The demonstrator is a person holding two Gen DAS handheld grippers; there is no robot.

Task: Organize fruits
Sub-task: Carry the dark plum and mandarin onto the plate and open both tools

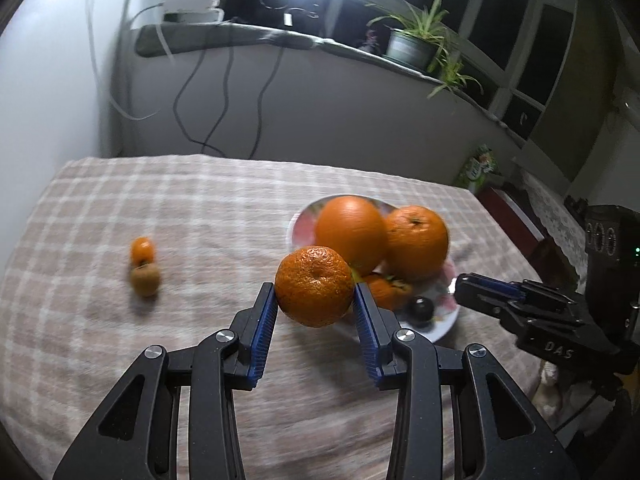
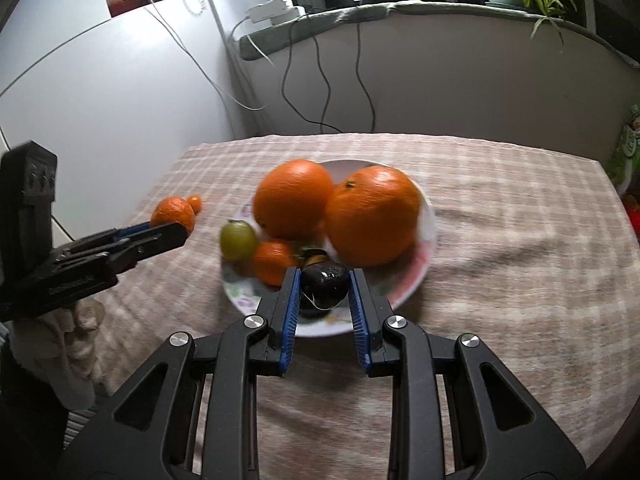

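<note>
The left gripper (image 1: 315,304) grasps a mandarin (image 1: 315,286) above the cloth (image 1: 180,208), its stem dimple facing the camera; it is round, with no clear long axis. The right gripper (image 2: 324,286) clenches a dark fruit (image 2: 324,286) over the plate's (image 2: 430,216) near rim, its long axis roughly crosswise between the pads. Behind it lie a small orange fruit (image 2: 274,260), a green fruit (image 2: 237,239) and two big oranges (image 2: 294,198). Farther left on the cloth sit two small fruits (image 1: 143,266), touching.

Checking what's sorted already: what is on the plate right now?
On the plate: two large oranges, a small mandarin, a green fruit. Anything behind the oranges is hidden.
</note>
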